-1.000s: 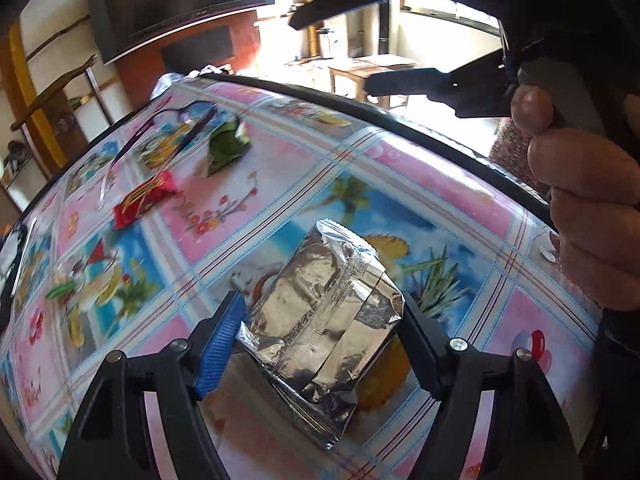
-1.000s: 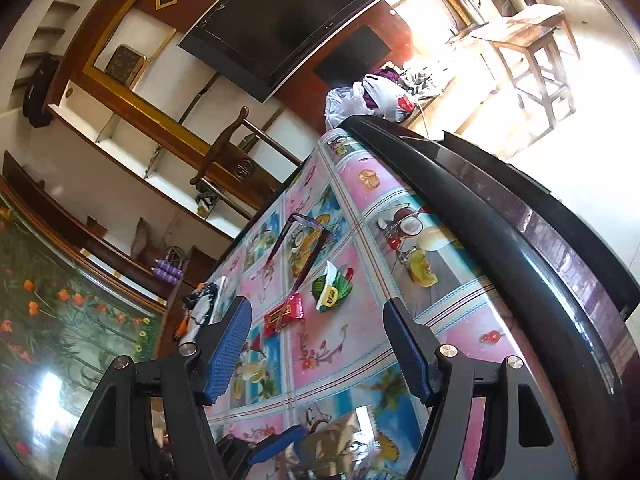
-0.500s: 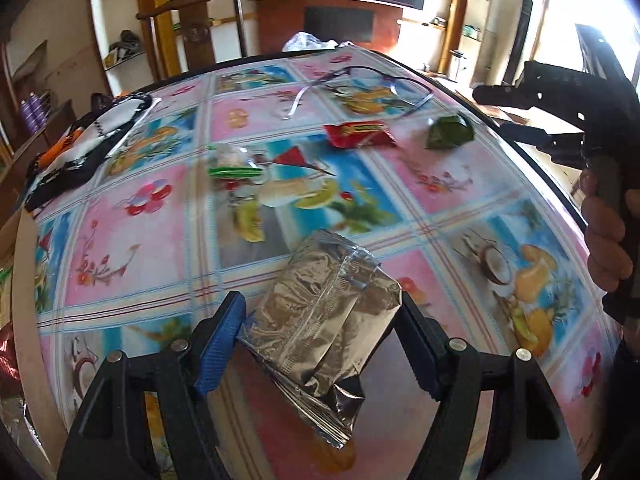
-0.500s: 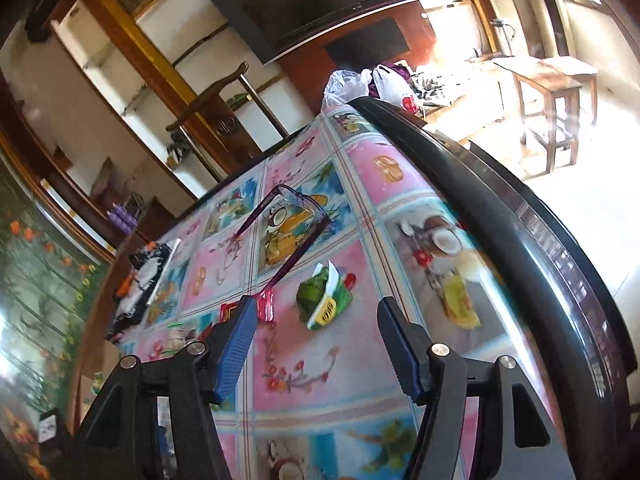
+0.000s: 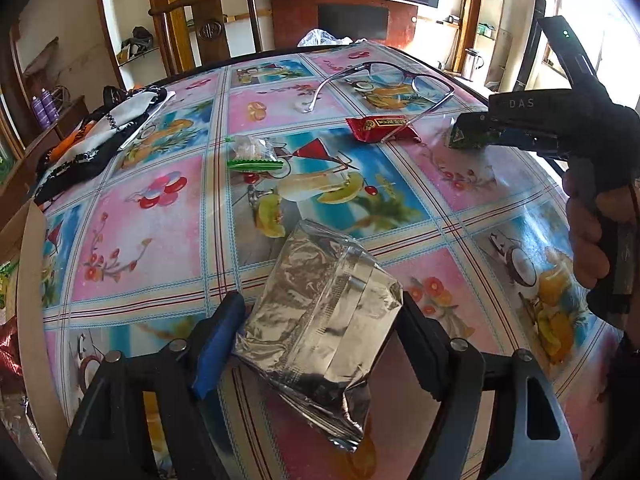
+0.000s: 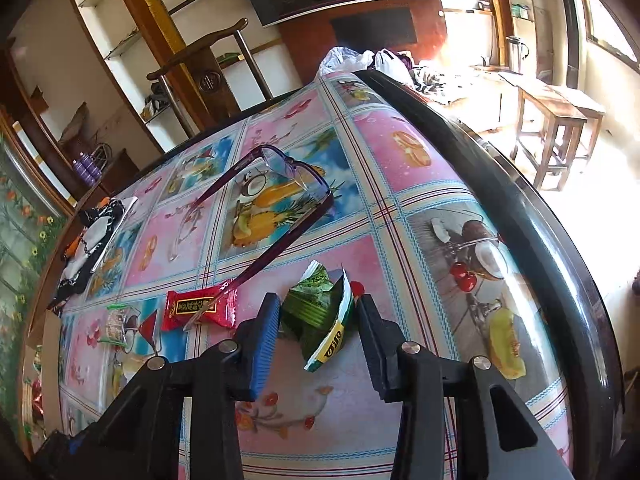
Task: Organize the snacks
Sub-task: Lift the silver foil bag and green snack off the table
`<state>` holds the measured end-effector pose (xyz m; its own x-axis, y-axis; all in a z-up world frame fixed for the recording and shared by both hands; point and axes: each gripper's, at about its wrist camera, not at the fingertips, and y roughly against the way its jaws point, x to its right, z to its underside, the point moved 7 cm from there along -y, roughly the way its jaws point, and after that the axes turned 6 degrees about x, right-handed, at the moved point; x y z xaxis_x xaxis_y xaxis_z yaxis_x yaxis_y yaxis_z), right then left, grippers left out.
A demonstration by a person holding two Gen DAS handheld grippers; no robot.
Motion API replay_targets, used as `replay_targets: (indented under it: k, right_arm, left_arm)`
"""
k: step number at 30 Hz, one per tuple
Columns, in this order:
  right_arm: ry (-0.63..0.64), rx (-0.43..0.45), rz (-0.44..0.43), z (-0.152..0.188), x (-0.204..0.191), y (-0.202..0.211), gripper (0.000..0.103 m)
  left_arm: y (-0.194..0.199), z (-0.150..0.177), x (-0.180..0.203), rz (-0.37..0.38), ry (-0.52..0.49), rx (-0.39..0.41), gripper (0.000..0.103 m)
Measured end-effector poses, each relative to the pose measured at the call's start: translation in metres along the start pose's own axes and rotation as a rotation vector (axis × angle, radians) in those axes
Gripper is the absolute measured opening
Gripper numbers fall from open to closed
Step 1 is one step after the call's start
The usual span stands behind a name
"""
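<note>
My left gripper is shut on a crinkled silver foil packet, held just above the fruit-print tablecloth. In the right wrist view a green snack packet lies between the fingers of my right gripper. Its jaws are closing and both pads touch the packet's sides. The left wrist view shows that gripper at the table's right, held by a hand, with the green packet at its tips. A red packet lies just left of it.
A pair of glasses lies behind the red packet, one arm resting on it. A small clear packet with a green strip sits mid-table. A black-and-white cloth with beads is at the left edge. A wooden chair stands behind the table.
The right gripper has come down over the green packet and its jaws have narrowed onto it. The left gripper has swung round over the table with the silver packet still in it.
</note>
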<state>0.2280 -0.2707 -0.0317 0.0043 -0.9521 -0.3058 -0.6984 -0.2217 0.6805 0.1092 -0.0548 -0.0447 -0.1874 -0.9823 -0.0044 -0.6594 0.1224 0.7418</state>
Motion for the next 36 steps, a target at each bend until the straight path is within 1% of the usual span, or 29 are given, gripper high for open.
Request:
replay_targets:
  k: [2, 4, 6, 11, 13, 16, 21, 27, 36]
  right_arm:
    - [0.0, -0.017, -0.02, 0.003, -0.004, 0.003, 0.04]
    - [-0.014, -0.037, -0.048, 0.01, -0.01, 0.006, 0.039]
    - [0.0, -0.046, -0.075, 0.02, -0.021, 0.013, 0.039]
    - [0.095, -0.058, -0.156, 0.043, -0.066, 0.027, 0.039]
    - [0.138, -0.067, -0.17, 0.052, -0.081, 0.028, 0.039]
    - [0.192, -0.077, -0.181, 0.064, -0.096, 0.029, 0.039]
    - [0.24, -0.101, -0.175, 0.078, -0.105, 0.022, 0.039]
    - [0.274, -0.09, -0.166, 0.081, -0.109, 0.022, 0.039]
    - [0.286, -0.083, -0.161, 0.082, -0.11, 0.023, 0.039]
  left_arm:
    - [0.001, 0.0, -0.001, -0.001, -0.001, 0.003, 0.07]
    - [0.001, 0.0, -0.002, -0.001, 0.006, 0.004, 0.07]
    - [0.002, -0.001, -0.005, -0.016, 0.01, 0.007, 0.07]
    - [0.001, -0.002, -0.017, -0.051, 0.039, 0.008, 0.07]
    - [0.0, -0.002, -0.02, -0.068, 0.043, 0.01, 0.07]
    - [0.0, -0.003, -0.023, -0.076, 0.048, 0.012, 0.07]
    - [-0.001, -0.003, -0.023, -0.085, 0.044, 0.014, 0.07]
    - [0.0, -0.003, -0.022, -0.084, 0.047, 0.012, 0.071]
    - [0.0, -0.003, -0.022, -0.087, 0.042, 0.014, 0.07]
